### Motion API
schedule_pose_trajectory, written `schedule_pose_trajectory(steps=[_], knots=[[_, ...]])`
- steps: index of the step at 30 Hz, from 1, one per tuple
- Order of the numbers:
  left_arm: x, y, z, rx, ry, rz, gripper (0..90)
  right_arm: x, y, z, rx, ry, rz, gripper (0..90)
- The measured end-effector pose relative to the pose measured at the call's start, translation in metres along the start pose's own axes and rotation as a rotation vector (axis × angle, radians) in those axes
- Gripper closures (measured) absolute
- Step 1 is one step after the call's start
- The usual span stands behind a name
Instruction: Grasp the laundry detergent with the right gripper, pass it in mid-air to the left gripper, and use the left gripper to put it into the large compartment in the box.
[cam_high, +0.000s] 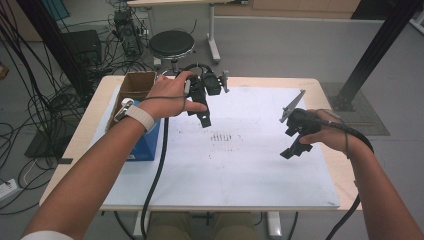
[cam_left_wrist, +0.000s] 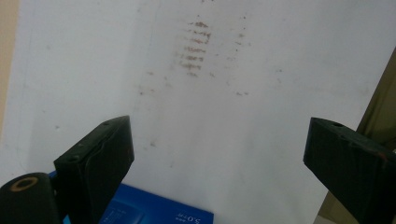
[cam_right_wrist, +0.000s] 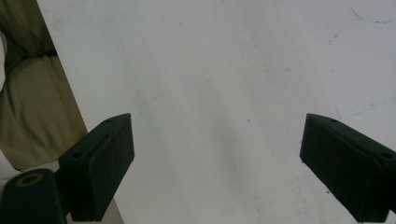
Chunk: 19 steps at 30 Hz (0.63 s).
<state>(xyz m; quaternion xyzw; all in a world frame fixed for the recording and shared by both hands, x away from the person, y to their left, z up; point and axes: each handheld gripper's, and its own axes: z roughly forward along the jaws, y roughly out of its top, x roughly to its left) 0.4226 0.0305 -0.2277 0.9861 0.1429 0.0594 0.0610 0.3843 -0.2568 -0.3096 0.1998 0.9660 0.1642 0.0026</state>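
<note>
- Both hands hover above a white sheet (cam_high: 240, 170) that covers the worktop (cam_high: 330, 90); nothing is gripped, so by the look of it the work has not yet got under way.
- The left hand-held gripper (cam_high: 202, 118) hangs over the far left part of the sheet, jaws spread wide with only bare paper between them, as its own view confirms (cam_left_wrist: 217, 154).
- The right hand-held gripper (cam_high: 295, 145) is held over the sheet's right side, well apart from the left one; its jaws likewise stand wide, and its own view (cam_right_wrist: 217, 154) has plain white paper in the gap.
- The nearest thing to either tool is a blue box (cam_high: 146, 142), lying just beside and below the left hand-held gripper, on the person's left, under the wrist; its printed edge (cam_left_wrist: 159, 212) peeks in near the base of the left jaws.
- An open cardboard box (cam_high: 134, 87) sits beyond the blue box, at the worktop's left edge, near the left hand.
- A patch of faint smudge marks (cam_high: 225, 137) stains the sheet between the two tools, closer to the left one.
- Judged from this: no grasp made, nothing moved; any pick-up, most likely of the blue box, remains to be done.
</note>
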Motion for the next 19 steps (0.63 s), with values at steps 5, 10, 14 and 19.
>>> schedule_pose_trajectory(steps=[5, 10, 14, 19], knots=[[0.0001, -0.0011, 0.0020, -0.001, -0.002, -0.003, 9.0, -0.0006, -0.0002, 0.0027, 0.003, 0.003, -0.001, 10.0], [0.0005, -0.0032, 0.0037, -0.002, -0.008, -0.013, 9.0, -0.0001, 0.0001, 0.0044, 0.002, 0.006, -0.004, 10.0], [0.0013, -0.0045, 0.0035, 0.000, -0.007, -0.014, 9.0, 0.0005, -0.0009, 0.0041, -0.001, 0.006, 0.002, 10.0], [0.0026, -0.0057, 0.0033, -0.005, -0.006, -0.021, 9.0, 0.0008, -0.0026, 0.0042, -0.004, 0.003, 0.001, 10.0]])
